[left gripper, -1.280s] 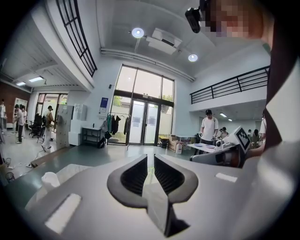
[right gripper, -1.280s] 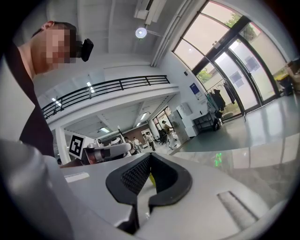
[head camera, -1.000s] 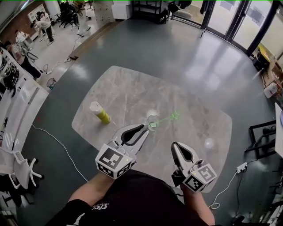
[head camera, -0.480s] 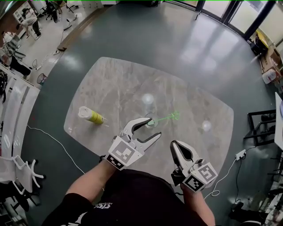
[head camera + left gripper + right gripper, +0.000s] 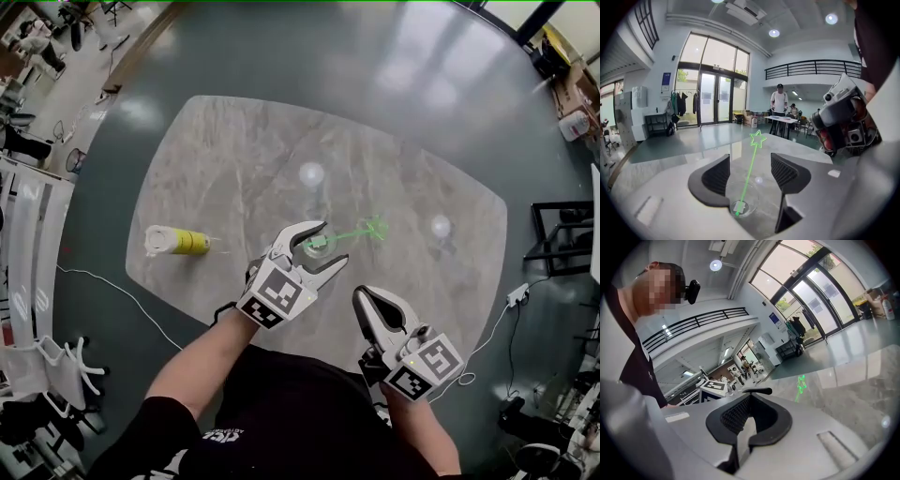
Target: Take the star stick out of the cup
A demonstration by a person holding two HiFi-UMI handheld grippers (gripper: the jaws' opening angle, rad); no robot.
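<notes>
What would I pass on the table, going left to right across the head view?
Yellow can lying on its side → clear cup → star stick leaning out of it → bright light reflection.

Grey-veined stone desk [image 5: 234,159] with rounded corners, standing on a glossy dark floor [image 5: 309,56]. A yellow canister with a white end [image 5: 178,242], possibly a spray can, lies on its side near the desk's left edge. Two bright ceiling-light reflections [image 5: 310,173] mark the desk surface. A white cable [image 5: 98,277] trails across the floor at left. A white power strip [image 5: 517,296] lies at right, near a black metal frame [image 5: 562,246]. The left gripper view shows tall glass doors [image 5: 710,101], a railed balcony [image 5: 811,69] and a person [image 5: 779,102] standing at a far table.
</notes>
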